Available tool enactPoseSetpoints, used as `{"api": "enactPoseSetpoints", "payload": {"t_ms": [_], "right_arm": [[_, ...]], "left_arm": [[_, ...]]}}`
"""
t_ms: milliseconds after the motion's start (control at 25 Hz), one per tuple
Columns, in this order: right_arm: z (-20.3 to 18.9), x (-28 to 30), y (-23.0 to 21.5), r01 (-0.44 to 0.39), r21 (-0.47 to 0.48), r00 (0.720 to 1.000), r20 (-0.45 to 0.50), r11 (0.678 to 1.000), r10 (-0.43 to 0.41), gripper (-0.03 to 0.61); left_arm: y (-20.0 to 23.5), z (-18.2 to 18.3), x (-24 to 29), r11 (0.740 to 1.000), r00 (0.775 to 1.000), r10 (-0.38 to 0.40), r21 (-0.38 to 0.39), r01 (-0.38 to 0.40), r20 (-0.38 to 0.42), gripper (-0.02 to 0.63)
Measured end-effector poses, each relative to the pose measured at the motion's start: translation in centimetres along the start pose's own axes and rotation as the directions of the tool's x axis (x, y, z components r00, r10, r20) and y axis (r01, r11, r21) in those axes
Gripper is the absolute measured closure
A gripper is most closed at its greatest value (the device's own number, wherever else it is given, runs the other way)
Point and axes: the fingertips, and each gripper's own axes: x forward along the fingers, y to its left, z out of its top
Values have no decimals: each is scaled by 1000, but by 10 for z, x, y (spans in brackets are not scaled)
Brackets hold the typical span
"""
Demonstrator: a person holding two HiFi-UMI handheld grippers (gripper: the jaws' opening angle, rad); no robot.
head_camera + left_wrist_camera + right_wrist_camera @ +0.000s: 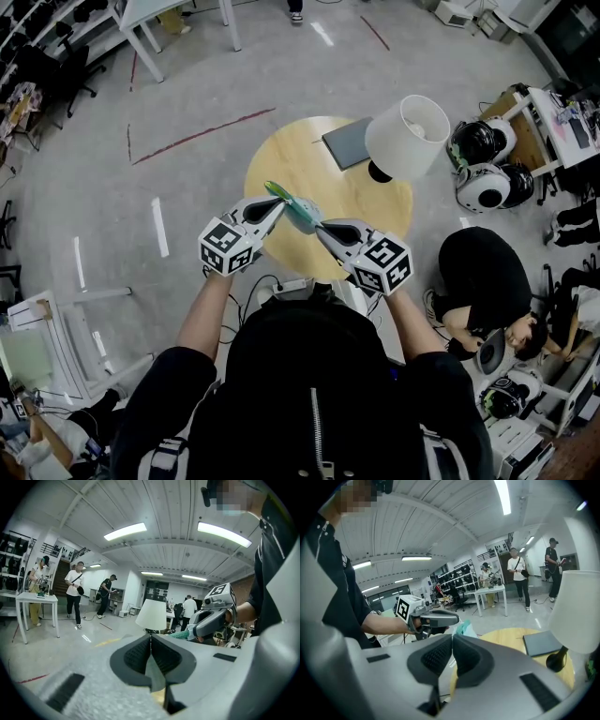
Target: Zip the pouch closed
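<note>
A small teal pouch (300,212) hangs in the air between my two grippers, above the near edge of the round wooden table (286,159). My left gripper (277,204) is shut on the pouch's left end, and a thin sliver of fabric shows between its jaws in the left gripper view. My right gripper (322,228) is shut on the pouch's right end. In the left gripper view the pouch (182,633) sticks out of the right gripper (191,631). The right gripper view has the pouch (464,628) just under the left gripper (457,619). The zipper itself cannot be made out.
A white-shaded lamp (406,137) and a flat grey notebook (348,142) stand on the table's far right side. A person (483,277) crouches on the floor to the right, beside helmets (486,186). White tables (491,594) and standing people (73,595) are farther off.
</note>
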Motion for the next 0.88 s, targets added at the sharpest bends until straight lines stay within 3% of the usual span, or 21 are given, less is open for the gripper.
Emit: {"api": "enactPoseSetpoints", "payload": {"t_ms": [280,880], "right_arm": [[-2,-4,-2,6,11,1000,3,1000,-6,568],[-7,-7,-2,-1,22,1000,0,1000,1,568]], "left_arm": [[15,-2,-5,998,999,43,-36,-43,1,607],[23,-12,-8,997,997,78,-19,-78,-29,607]]}}
